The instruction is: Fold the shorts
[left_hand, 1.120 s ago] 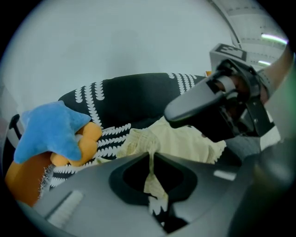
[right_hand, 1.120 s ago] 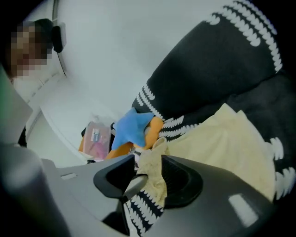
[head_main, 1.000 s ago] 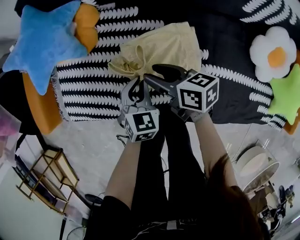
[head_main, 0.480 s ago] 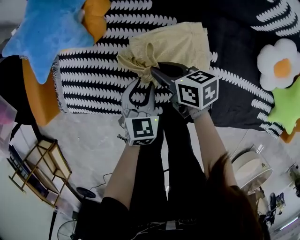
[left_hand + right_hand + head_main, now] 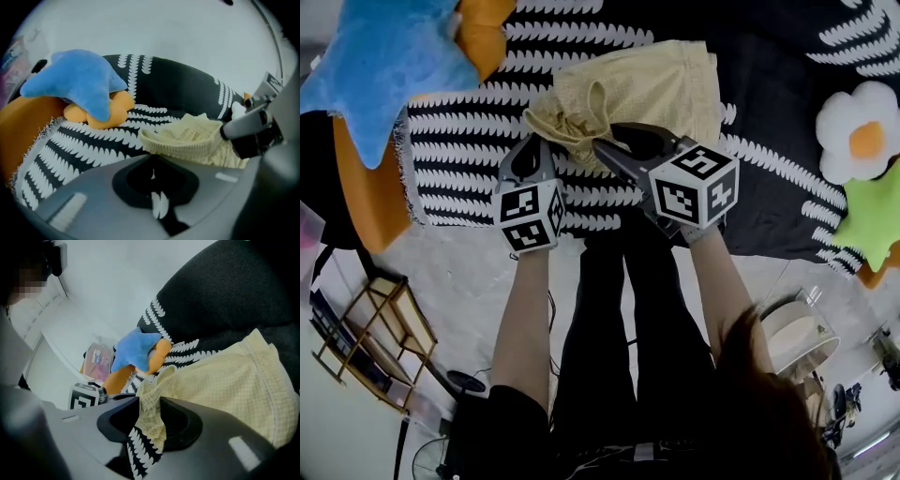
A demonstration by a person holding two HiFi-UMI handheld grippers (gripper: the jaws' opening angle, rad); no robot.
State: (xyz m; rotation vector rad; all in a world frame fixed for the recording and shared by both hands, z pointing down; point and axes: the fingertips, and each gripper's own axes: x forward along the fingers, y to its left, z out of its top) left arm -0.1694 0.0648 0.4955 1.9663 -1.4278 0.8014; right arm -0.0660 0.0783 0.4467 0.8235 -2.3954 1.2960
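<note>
From the head view we are looking down on the bench, which a black-and-white blanket (image 5: 469,141) is covering. The pale yellow shorts (image 5: 647,84) are lying about midway along its near edge, with one end bunched up and lifting off the blanket. The right gripper (image 5: 607,141) is reaching in over the near edge and biting into that bunched end. The left gripper (image 5: 528,150) is hovering just beside the bunch, on its left, with its jaws drawn together. A blue star cushion (image 5: 375,66) is resting on an orange cushion (image 5: 366,187) at the left near corner, while a flower cushion (image 5: 861,127) and a green star cushion (image 5: 872,211) are sitting toward the right edge.

In the left gripper view the left gripper (image 5: 154,161) is showing its jaws closed to a thin slit, and we are finding no cloth between them. The rim of the shorts (image 5: 197,138) is lying just past the tips, and the right gripper (image 5: 248,129) is coming in from the right onto the cloth.

In the right gripper view the right gripper (image 5: 147,411) is clamping a fold of the shorts (image 5: 225,385) between its jaws, and the rest of the cloth is spreading away to the right over the blanket (image 5: 183,350)
</note>
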